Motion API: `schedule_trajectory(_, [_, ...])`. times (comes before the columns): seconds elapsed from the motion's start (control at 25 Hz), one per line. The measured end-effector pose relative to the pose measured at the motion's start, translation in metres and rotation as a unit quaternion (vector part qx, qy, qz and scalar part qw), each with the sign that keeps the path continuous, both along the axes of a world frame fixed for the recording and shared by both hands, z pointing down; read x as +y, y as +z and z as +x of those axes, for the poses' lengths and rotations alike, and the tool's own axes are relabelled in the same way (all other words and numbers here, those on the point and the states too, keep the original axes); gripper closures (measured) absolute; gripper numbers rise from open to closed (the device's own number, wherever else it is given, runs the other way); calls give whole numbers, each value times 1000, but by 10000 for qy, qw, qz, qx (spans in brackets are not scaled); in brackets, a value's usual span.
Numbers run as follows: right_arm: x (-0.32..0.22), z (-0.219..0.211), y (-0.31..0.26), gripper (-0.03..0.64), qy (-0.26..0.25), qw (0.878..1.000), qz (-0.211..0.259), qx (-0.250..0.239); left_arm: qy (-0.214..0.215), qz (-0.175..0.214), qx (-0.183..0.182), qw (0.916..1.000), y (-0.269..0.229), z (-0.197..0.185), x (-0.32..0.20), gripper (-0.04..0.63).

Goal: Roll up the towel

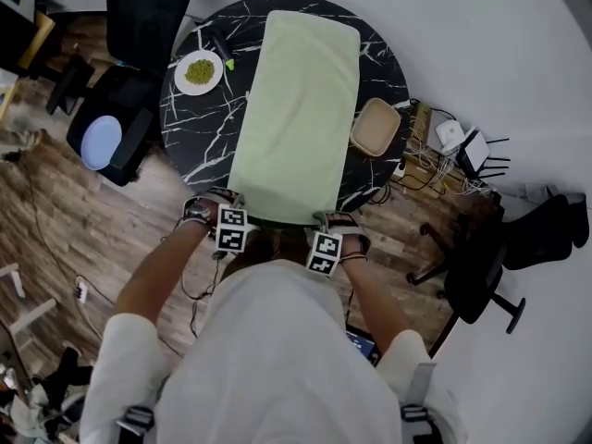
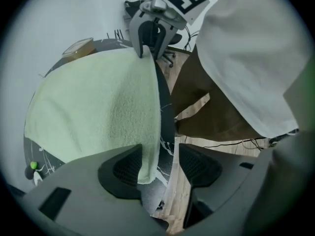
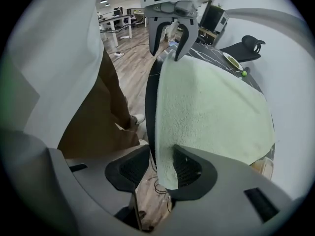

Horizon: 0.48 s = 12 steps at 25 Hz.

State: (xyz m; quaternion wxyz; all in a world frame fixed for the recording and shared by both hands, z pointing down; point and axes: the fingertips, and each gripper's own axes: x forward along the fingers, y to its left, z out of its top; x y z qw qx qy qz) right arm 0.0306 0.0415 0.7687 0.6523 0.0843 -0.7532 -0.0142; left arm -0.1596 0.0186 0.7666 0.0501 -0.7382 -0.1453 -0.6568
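Now L gripper point(image 2: 160, 165) & R gripper point(image 3: 160, 167) each straddle a near towel point(image 1: 298, 109) corner, jaws apart, not yet clamped.

Bright even daylight, soft shadows, sharp centre, fisheye-warped dark corners

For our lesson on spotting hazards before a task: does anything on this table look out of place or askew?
The towel is not fully on the table: its near end hangs over the edge. The beige bowl sits right at the rim, seemingly overhanging it, so a nudge might tip it off.
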Motion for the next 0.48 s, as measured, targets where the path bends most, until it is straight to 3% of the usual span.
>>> schedule_trajectory(0.28, [5,0,-1,520,-242,9996,-1,106,-189,354,105,9991,1,3,-9,476])
schedule_trajectory(0.32, [7,0,-1,540,-291,9995,-23,122,-203,425,116,9988,0,2,-10,565])
schedule_trajectory(0.48, [14,-2,-10,602,-306,9995,-85,28,-300,276,90,9991,-5,-4,4,572])
